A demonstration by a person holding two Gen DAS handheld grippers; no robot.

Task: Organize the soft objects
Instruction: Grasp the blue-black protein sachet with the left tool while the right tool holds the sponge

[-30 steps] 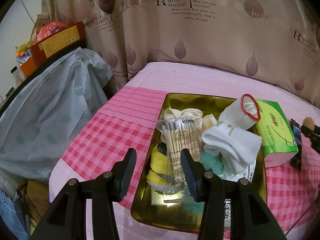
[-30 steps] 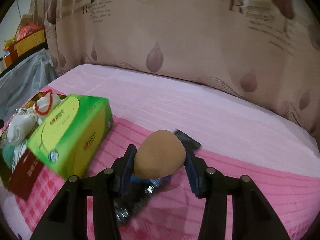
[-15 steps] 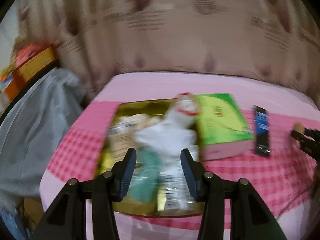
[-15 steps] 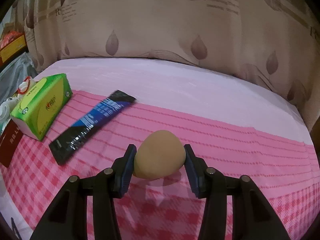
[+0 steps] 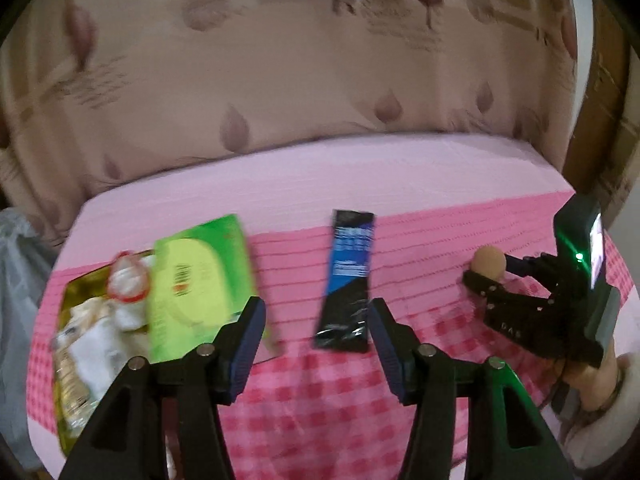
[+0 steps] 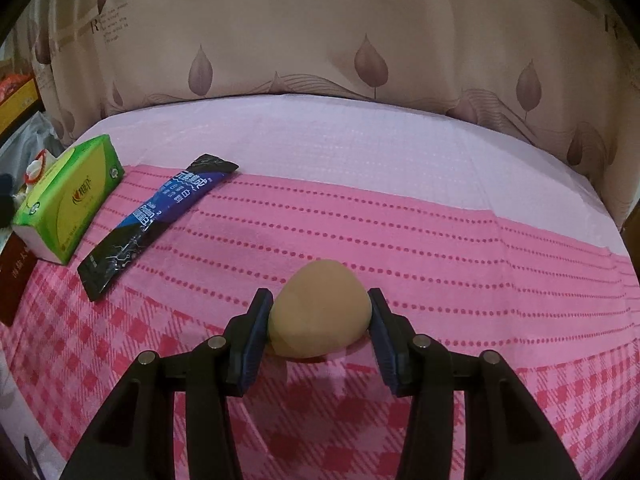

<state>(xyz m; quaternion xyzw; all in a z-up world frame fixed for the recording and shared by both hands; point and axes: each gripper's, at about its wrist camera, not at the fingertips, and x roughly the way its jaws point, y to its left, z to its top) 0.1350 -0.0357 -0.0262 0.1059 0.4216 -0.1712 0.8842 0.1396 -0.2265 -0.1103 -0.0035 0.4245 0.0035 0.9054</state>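
Curtain: beige, leaf print with lettering, hangs behind the worktop, which carries a pink cloth, plain at the far side, dotted stripes mid, checks near. Red booklet lies at the left edge, touching the near end of the tissue pack. Orange box sits far left beyond the worktop, grey plastic cover below it.

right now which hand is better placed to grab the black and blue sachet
Left. The left gripper has nothing in it, its jaws are opening, and the sachet lies just ahead between its fingers. The right gripper is shut on the tan sponge, off to the side.
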